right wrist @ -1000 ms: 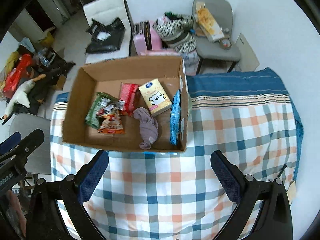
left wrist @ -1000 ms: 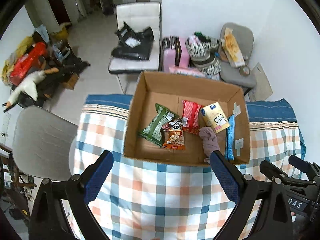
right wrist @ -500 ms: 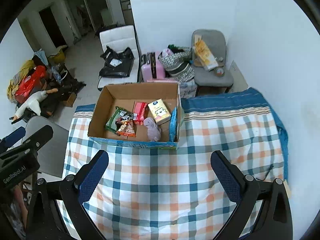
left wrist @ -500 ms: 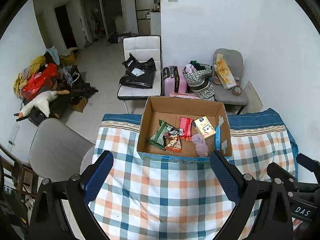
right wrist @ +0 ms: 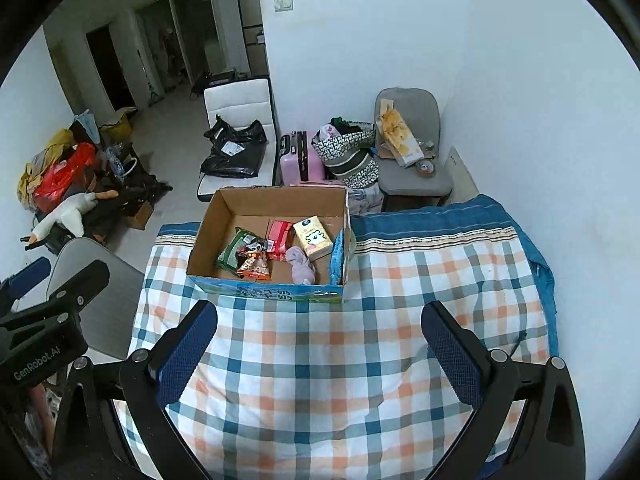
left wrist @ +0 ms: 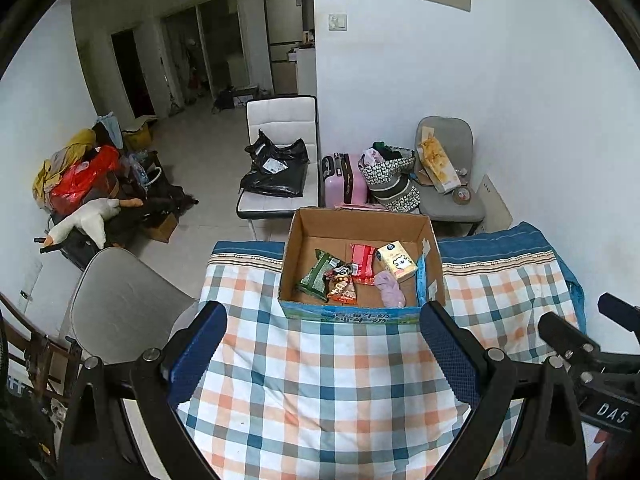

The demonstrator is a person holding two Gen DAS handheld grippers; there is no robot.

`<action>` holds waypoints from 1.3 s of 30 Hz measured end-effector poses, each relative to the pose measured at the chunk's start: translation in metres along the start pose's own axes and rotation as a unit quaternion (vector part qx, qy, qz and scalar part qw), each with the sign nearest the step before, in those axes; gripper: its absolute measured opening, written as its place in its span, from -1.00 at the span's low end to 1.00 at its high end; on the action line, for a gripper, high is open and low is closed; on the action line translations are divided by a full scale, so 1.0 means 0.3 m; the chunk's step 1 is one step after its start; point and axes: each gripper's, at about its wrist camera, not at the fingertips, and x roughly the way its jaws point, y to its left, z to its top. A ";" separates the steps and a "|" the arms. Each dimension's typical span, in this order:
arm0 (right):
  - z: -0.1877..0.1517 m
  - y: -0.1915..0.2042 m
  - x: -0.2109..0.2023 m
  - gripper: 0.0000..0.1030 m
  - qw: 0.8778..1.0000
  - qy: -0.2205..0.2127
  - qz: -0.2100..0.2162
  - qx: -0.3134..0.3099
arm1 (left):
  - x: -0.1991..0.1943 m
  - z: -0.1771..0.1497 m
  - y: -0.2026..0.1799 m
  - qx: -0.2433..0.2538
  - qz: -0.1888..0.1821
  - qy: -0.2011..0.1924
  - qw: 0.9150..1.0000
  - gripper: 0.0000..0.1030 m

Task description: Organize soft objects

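Note:
An open cardboard box [left wrist: 432,256] [right wrist: 204,232] sits at the far side of the checked tablecloth [left wrist: 320,380] [right wrist: 320,360]. Inside lie a green snack packet [left wrist: 318,278] [right wrist: 231,252], an orange packet [left wrist: 342,288] [right wrist: 252,266], a red packet [left wrist: 362,260] [right wrist: 278,238], a yellow tissue pack [left wrist: 398,260] [right wrist: 313,238], a lilac cloth [left wrist: 390,290] [right wrist: 300,266] and a blue packet [left wrist: 420,284] [right wrist: 337,256] against the right wall. My left gripper [left wrist: 322,356] and right gripper [right wrist: 320,356] hang open and hold nothing, well back from the box.
A grey chair [left wrist: 120,300] stands at the table's left. Beyond the table are a white chair [left wrist: 280,160] with a black bag, a pink suitcase [left wrist: 344,180], patterned bags [left wrist: 392,176] and a grey chair [left wrist: 452,184]. A pile of clutter [left wrist: 88,184] lies on the floor at left.
Both grippers have pulled back and up from the box, which now looks smaller and farther away. Both stayed open, and the box's contents have not shifted.

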 end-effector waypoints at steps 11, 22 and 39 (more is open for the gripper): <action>-0.012 -0.001 -0.045 1.00 0.999 -0.018 -0.028 0.000 | -0.036 -0.037 0.000 -0.002 0.007 -0.004 1.000 0.92; -0.020 -0.006 -0.042 1.00 0.999 -0.017 -0.029 0.005 | -0.054 -0.050 -0.003 -0.003 0.010 -0.005 1.000 0.92; -0.050 -0.012 -0.042 1.00 0.999 -0.018 -0.032 0.012 | -0.059 -0.050 -0.002 -0.004 0.012 -0.003 1.000 0.92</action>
